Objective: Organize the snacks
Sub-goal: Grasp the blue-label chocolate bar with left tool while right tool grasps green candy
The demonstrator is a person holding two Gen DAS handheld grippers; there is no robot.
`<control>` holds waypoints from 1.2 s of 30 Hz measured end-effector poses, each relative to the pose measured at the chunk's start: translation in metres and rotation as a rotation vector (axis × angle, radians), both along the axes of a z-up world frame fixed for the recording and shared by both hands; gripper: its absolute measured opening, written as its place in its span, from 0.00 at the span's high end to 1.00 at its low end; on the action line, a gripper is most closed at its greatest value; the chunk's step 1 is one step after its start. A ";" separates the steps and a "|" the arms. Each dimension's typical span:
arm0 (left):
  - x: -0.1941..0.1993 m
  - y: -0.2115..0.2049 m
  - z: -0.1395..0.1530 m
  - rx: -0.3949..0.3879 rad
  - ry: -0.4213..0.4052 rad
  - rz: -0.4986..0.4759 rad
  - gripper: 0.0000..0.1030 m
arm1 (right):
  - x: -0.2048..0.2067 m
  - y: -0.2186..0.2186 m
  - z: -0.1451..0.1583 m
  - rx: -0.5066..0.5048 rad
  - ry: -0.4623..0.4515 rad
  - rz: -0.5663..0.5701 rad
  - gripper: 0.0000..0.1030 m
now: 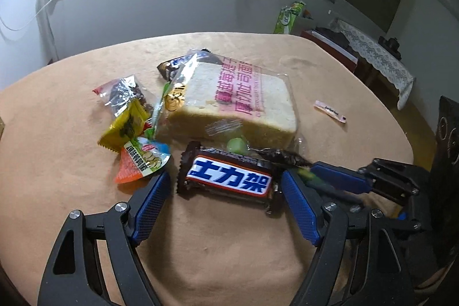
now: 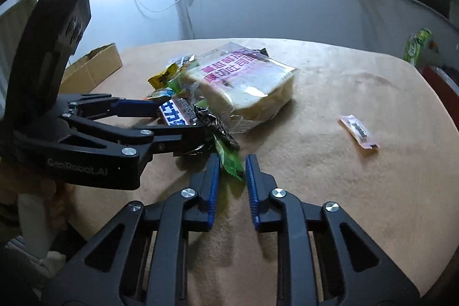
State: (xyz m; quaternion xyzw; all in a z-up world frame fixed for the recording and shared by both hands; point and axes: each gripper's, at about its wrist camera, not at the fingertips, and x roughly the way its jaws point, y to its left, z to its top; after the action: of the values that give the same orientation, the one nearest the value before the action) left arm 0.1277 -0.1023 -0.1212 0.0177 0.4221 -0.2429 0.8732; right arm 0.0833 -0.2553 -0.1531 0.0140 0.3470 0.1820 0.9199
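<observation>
A Snickers bar (image 1: 229, 177) lies on the tan table (image 1: 229, 248) between the open fingers of my left gripper (image 1: 226, 185); neither pad touches it. Behind it sits a wrapped bread loaf (image 1: 238, 99) with small snack packets (image 1: 129, 122) at its left. My right gripper (image 2: 232, 171) comes in from the right (image 1: 338, 177); its jaws stand slightly apart around the tip of a green wrapper (image 2: 229, 159), contact unclear. The Snickers bar also shows in the right wrist view (image 2: 178, 113), inside the left gripper (image 2: 178, 119).
A small pink sachet (image 2: 358, 131) lies alone on the right of the table, also visible in the left wrist view (image 1: 330, 111). A cardboard box (image 2: 91, 68) stands at the table's far left edge. A green bag (image 1: 289, 16) stands beyond the far edge.
</observation>
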 end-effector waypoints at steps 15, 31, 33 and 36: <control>0.005 -0.012 -0.002 0.063 -0.021 -0.014 0.42 | -0.006 -0.019 0.000 0.035 -0.010 -0.025 0.88; -0.005 -0.022 0.001 0.125 -0.049 -0.021 0.54 | -0.017 -0.044 0.003 0.047 -0.018 -0.099 0.88; -0.007 -0.020 0.002 0.119 -0.051 -0.023 0.54 | -0.017 -0.042 0.004 0.046 -0.021 -0.099 0.88; -0.011 -0.017 0.004 0.099 -0.052 -0.025 0.54 | -0.018 -0.041 0.007 0.044 -0.029 -0.100 0.88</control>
State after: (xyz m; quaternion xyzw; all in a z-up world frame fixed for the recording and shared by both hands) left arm 0.1170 -0.1192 -0.1176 0.0725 0.4103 -0.2323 0.8789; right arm 0.0649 -0.2959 -0.1466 0.0491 0.3285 0.1434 0.9322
